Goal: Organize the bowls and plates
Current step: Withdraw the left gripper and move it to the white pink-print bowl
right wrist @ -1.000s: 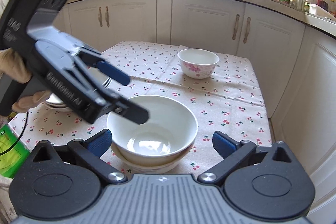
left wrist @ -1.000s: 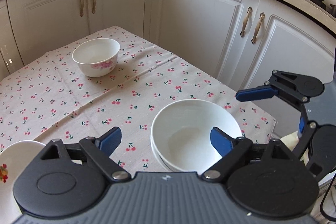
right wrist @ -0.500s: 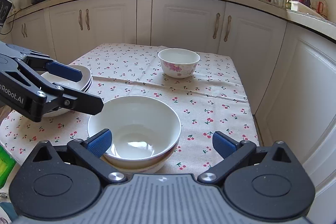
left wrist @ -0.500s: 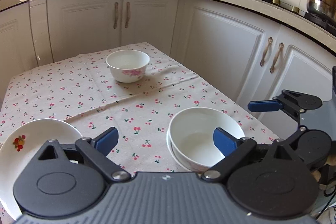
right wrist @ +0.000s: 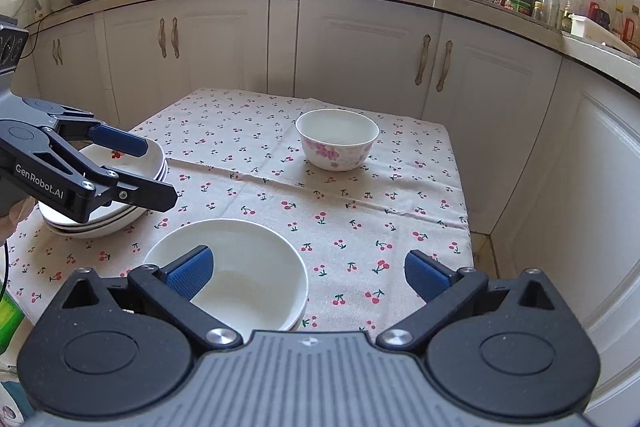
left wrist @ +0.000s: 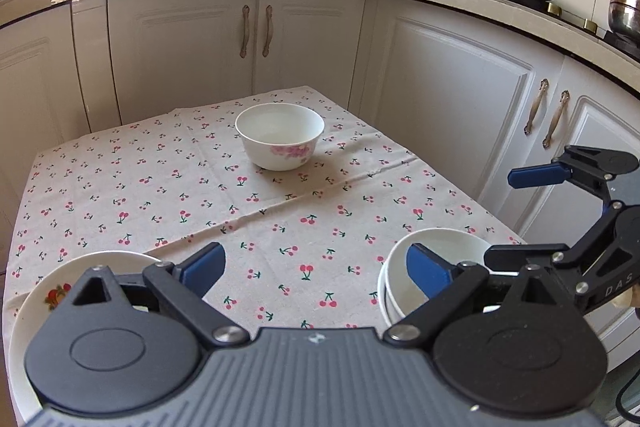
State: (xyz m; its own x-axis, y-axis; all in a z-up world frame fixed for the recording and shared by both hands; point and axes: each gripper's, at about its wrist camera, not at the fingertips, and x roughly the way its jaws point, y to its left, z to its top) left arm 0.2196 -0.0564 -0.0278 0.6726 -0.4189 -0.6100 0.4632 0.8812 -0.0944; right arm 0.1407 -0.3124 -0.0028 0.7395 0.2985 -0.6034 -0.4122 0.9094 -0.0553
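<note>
Two stacked bowls (right wrist: 248, 267), cherry-print tablecloth (right wrist: 320, 187), white cabinets (right wrist: 360, 47), possibly kitchen.

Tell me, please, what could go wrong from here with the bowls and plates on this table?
1. The stacked white bowls sit near the table's front edge, under the open right gripper; a careless nudge might push them off.
2. The open left gripper hovers over the plate stack; dropping low could knock it.
3. The floral bowl stands far off, requiring a long reach.
</note>
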